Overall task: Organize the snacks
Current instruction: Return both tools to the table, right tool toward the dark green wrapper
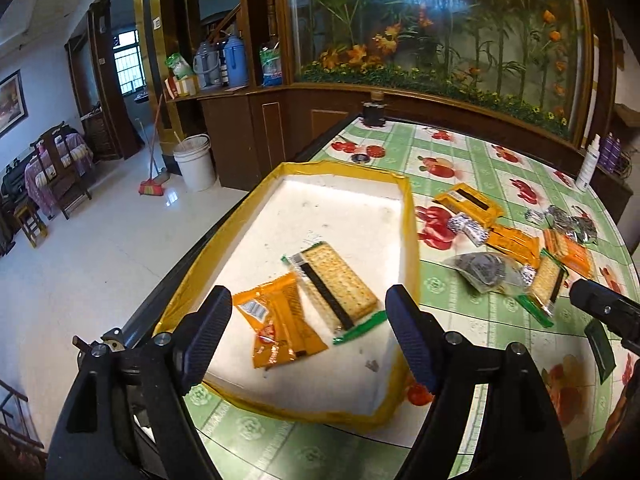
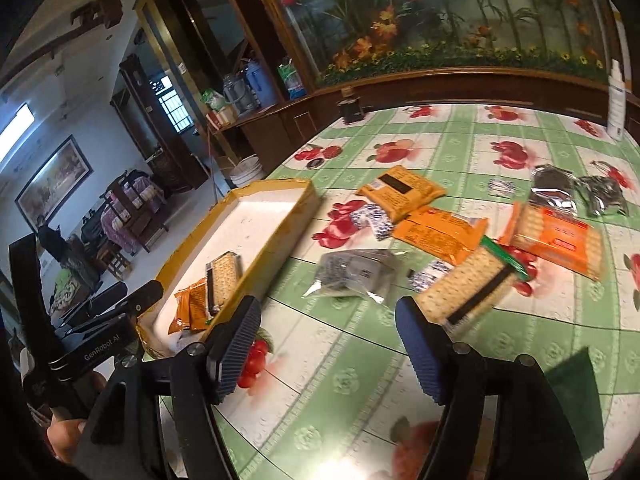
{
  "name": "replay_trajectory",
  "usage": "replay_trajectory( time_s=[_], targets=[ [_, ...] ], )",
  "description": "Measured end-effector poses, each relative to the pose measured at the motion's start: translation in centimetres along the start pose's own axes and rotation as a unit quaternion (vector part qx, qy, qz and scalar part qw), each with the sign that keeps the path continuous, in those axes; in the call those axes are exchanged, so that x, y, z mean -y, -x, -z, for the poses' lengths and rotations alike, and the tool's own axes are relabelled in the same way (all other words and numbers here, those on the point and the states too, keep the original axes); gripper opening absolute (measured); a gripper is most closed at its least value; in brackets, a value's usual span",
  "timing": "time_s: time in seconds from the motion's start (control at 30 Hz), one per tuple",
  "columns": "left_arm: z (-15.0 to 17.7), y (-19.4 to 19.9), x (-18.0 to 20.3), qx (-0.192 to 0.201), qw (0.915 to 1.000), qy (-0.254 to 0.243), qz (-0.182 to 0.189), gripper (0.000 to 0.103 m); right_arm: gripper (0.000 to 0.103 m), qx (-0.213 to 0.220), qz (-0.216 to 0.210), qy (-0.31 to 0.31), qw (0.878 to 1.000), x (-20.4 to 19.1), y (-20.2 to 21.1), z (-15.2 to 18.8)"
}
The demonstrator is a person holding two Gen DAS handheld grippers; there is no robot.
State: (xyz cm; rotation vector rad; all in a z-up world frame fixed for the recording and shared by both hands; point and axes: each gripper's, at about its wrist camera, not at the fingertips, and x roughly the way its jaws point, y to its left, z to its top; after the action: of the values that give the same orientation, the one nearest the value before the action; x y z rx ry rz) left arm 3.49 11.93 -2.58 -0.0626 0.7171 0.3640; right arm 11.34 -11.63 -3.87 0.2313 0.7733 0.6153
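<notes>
**Both grippers empty, 2 snacks in the tray**

Jaws of the left gripper (image 1: 308, 340) stand wide apart in the left wrist view, with nothing between the pads. Below and beyond them sits the tray (image 1: 412, 216), white inside with a yellow rim, on the table (image 1: 472, 152) with its green-checked fruit-print cloth. 2 snacks lie in the tray: an orange packet (image 1: 280, 320) and a cracker pack (image 1: 340, 280) with a dark strip and green ends, overlapping each other at one edge. To the right of the tray, loose snacks are scattered on the cloth: an orange pack (image 1: 468, 202), a clear bag with dark contents (image 1: 482, 270), silver wrappers (image 1: 568, 220) and more cracker packs. The tip of the right gripper (image 1: 604, 312) shows at the right edge. A white bucket (image 1: 195, 160) stands on the floor beyond the table.

Jaws of the right gripper (image 2: 328, 344) are likewise spread in the right wrist view, gripping nothing. Just past the right finger lies a cracker pack (image 2: 468, 284) on the cloth; I cannot tell whether the pad touches it. Near it are the clear bag (image 2: 352, 272), orange packs (image 2: 400, 190) and a large orange cracker pack (image 2: 556, 236). The tray sits to the left (image 2: 280, 216), holding the same 2 snacks at its near end. The left gripper (image 2: 132, 300) is at the tray's near corner, held by a hand (image 2: 64, 436).
</notes>
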Motion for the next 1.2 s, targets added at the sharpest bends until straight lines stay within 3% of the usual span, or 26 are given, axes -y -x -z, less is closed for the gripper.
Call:
replay_trajectory(
  time_s=[0.2,0.4,0.7,0.9,1.13,1.2],
  targets=[
    [0.0,0.8,2.3,0.003,0.9997,-0.018,0.013,0.080,0.072,0.015,0.037,-0.038,0.998,4.5,3.1,1.6],
    [0.8,0.3,4.9,-0.020,0.9984,-0.033,0.042,0.083,0.072,0.012,0.081,-0.057,0.995,8.5,5.3,3.4],
    [0.7,-1.5,10.5,-0.043,0.9914,-0.093,0.082,0.083,0.072,-0.002,0.109,-0.071,0.991,12.1,6.5,5.3],
    [-0.1,-4.0,13.5,-0.076,0.9790,-0.153,0.111,0.083,0.074,-0.017,0.126,-0.066,0.990,13.1,6.2,5.8],
    [-0.3,-5.5,15.3,-0.071,0.9666,-0.217,0.118,0.083,0.074,-0.041,0.132,-0.057,0.989,13.6,4.9,5.7],
    [-0.4,-6.1,16.1,-0.072,0.9576,-0.252,0.120,0.083,0.074,-0.045,0.131,-0.058,0.989,13.7,4.6,5.6]
  ],
)
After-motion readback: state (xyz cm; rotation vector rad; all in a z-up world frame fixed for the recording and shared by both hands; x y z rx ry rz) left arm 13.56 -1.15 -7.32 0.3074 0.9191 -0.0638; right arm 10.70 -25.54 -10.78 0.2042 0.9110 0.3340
